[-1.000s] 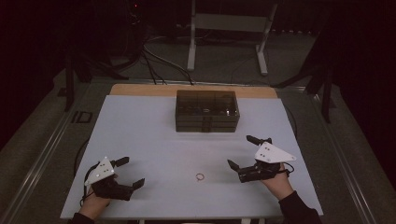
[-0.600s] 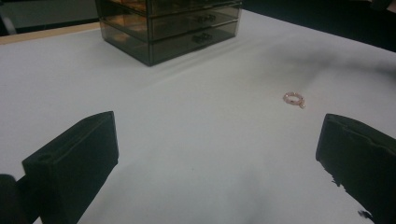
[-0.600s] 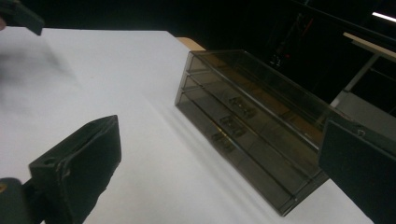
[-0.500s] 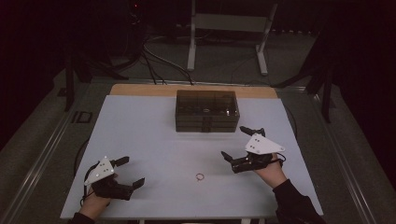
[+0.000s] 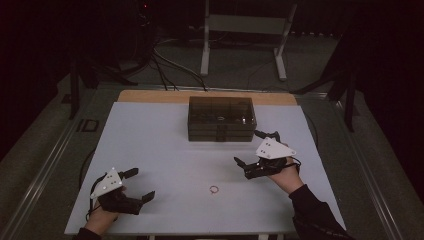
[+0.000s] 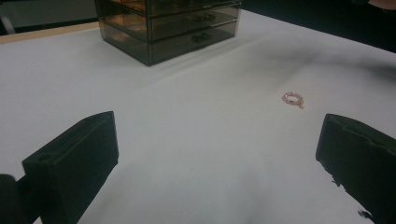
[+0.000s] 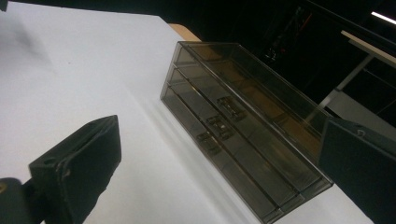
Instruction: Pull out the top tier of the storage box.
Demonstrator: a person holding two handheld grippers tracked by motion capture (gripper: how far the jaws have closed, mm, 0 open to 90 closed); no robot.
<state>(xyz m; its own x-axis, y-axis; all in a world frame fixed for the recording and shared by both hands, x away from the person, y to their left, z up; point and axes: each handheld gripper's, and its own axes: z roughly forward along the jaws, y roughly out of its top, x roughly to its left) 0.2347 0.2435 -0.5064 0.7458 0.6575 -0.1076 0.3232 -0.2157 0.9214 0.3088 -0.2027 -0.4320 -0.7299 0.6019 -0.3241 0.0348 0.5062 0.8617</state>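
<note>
While your right tool (image 5: 251, 153) hangs with jaws spread just off the front right corner of the drawer box (image 5: 221, 119), it looks lined up for the drawer handles (image 7: 218, 124). The little ring (image 5: 214, 189) lies alone near the tabletop's (image 5: 150, 140) front edge, between both hands. Your left tool (image 5: 139, 185), also spread wide and empty, rests at the front left corner, leaving room.
</note>
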